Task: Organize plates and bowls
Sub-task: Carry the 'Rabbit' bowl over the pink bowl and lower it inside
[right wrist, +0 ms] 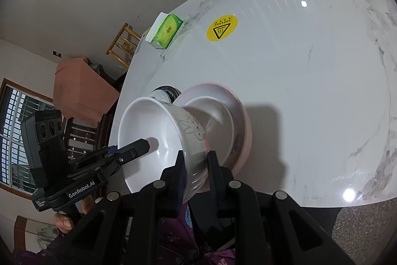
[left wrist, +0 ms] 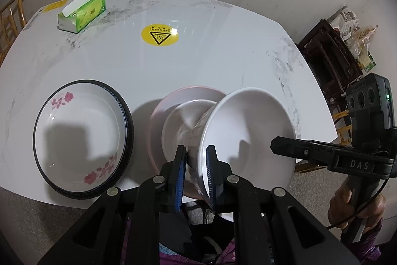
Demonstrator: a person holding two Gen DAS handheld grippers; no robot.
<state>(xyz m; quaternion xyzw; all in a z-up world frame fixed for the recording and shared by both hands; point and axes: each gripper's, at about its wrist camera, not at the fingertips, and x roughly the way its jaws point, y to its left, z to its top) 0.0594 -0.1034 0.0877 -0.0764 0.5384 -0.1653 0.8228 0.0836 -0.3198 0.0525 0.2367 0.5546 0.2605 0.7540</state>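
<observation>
Both tongs (left wrist: 196,160) (right wrist: 196,165) clamp the white bowl's (left wrist: 248,131) rim above the pink bowl (left wrist: 158,113).

"DAS" in raised letters on the right gripper (left wrist: 273,145) body, left wrist view. "GenRobot.AI" in white on the left gripper (right wrist: 146,144) body, right wrist view; small white print on its handle end, too small to read. Yellow round sticker (left wrist: 160,34) mid-table toward the far edge: black hot-surface triangle, a row of tiny pictograms above it, unreadable. Green tissue pack (left wrist: 83,16) at the far left corner: logo and print illegible.
</observation>
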